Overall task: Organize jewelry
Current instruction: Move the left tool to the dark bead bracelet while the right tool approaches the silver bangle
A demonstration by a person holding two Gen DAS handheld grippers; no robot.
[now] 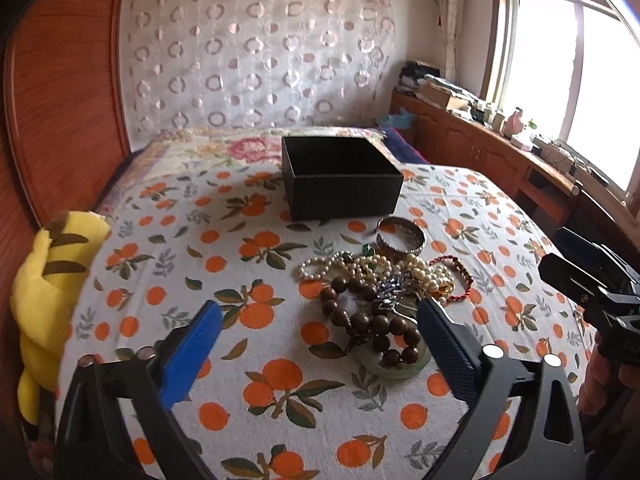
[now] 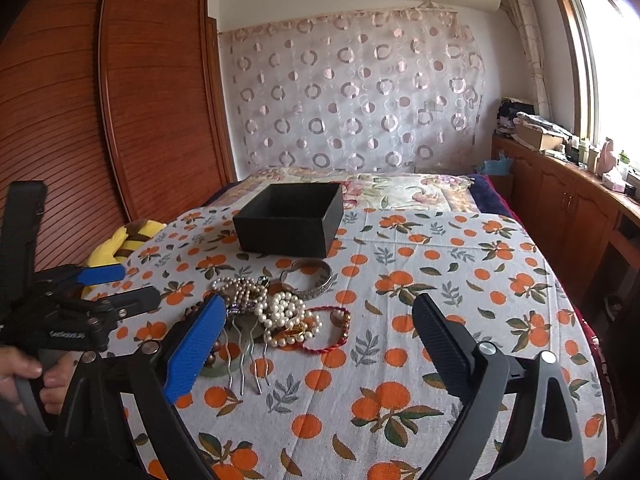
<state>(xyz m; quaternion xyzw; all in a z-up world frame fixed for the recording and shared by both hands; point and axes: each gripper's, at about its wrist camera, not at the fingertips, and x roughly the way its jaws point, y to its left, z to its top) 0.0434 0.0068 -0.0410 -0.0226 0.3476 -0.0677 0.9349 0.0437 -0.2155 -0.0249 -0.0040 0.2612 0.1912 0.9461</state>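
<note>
Left gripper (image 1: 320, 312) and right gripper (image 2: 316, 316) are hovering, jaws apart, jewelry pile (image 1: 380, 284) lying at 6 o'clock of black box (image 1: 340, 176).

Right gripper (image 2: 320, 344) fingers wide apart over the orange-print bedspread (image 2: 440, 272), nothing between them. Jewelry pile (image 2: 276, 312) sits just left, near the black box (image 2: 288, 222); left gripper (image 2: 128, 284) is alongside.

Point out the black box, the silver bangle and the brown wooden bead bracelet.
black box (image 1: 345, 196), left wrist view, front wall.
silver bangle (image 1: 400, 243), left wrist view, near inner band.
brown wooden bead bracelet (image 1: 380, 324), left wrist view, a bead on its near side.
</note>
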